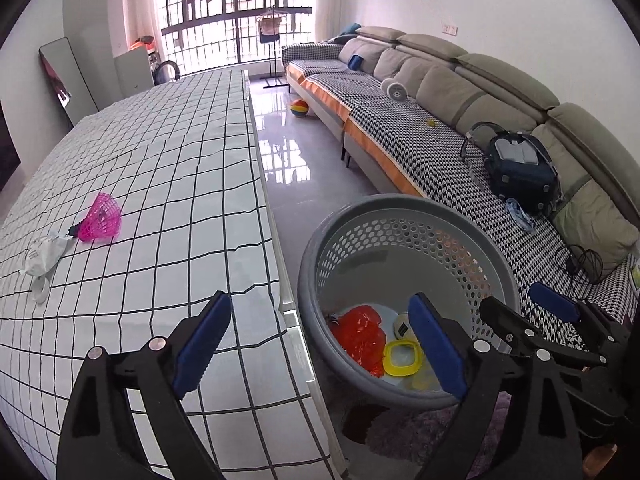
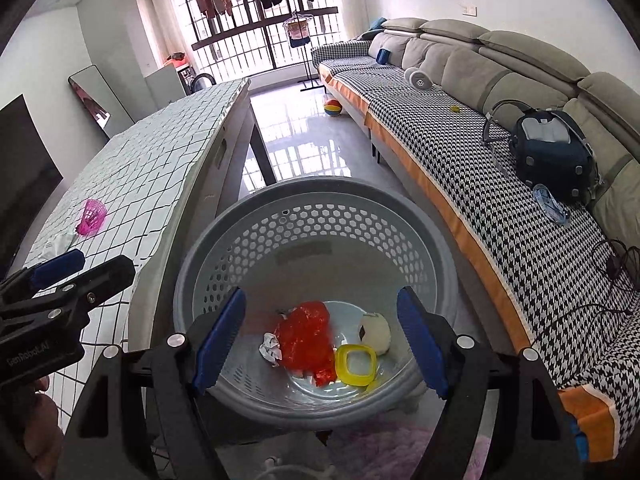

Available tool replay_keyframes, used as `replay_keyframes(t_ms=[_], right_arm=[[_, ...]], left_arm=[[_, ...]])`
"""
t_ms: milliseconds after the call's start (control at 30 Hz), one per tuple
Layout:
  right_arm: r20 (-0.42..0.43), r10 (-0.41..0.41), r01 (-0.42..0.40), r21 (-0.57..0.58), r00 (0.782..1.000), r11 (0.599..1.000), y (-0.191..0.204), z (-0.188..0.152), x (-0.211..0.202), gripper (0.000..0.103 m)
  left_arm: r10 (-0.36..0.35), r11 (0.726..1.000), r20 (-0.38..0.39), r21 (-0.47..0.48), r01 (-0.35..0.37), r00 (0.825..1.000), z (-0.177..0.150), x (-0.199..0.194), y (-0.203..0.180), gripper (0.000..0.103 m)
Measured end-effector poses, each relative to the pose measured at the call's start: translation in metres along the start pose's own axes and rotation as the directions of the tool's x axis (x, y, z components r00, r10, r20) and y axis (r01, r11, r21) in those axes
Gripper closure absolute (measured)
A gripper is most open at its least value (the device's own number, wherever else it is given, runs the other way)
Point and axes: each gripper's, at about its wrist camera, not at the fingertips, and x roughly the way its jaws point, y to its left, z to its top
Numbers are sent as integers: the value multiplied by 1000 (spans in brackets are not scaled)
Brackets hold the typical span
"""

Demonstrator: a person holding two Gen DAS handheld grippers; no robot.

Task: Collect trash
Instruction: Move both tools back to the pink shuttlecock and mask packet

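A grey perforated basket [image 1: 400, 204] [image 2: 320, 184] stands on the floor between the table and the sofa. Inside it lie a red plastic wrapper [image 2: 306, 336], a yellow ring [image 2: 356, 364], a white round object [image 2: 376, 334] and a crumpled white scrap [image 2: 271, 348]. My left gripper [image 1: 318, 308] is open and empty, straddling the table edge and the basket rim. My right gripper [image 2: 322, 296] is open above the basket with nothing between its fingers. On the checked tablecloth [image 1: 160, 160] remain a pink mesh net [image 1: 102, 216] [image 2: 93, 216] and a crumpled white mask [image 1: 44, 254].
A long sofa [image 1: 420, 120] with a dark backpack [image 1: 520, 168] runs along the right. A coloured ball [image 1: 299, 108] lies on the glossy floor. A purple rug [image 2: 400, 440] sits under the basket. A mirror [image 1: 64, 80] leans on the far left wall.
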Motion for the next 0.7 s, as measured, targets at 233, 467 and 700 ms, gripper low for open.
replay_keyframes(t_ms=[233,467,700], right_arm=[[24,46,-45,-31,999,998,25,-2,-6,28],[26,105,-103,-70,994,992,61,-2,-4,28],[18,172,-168,-143,985,975,109,-1,-3,28]], left_arm=[[20,998,47,-55,-18,999,-3,-20,28,8],[80,992,94,-106,-69,992,-5,-45,70,7],[195,967,102,-186,-174,976,-11,-66,130,7]])
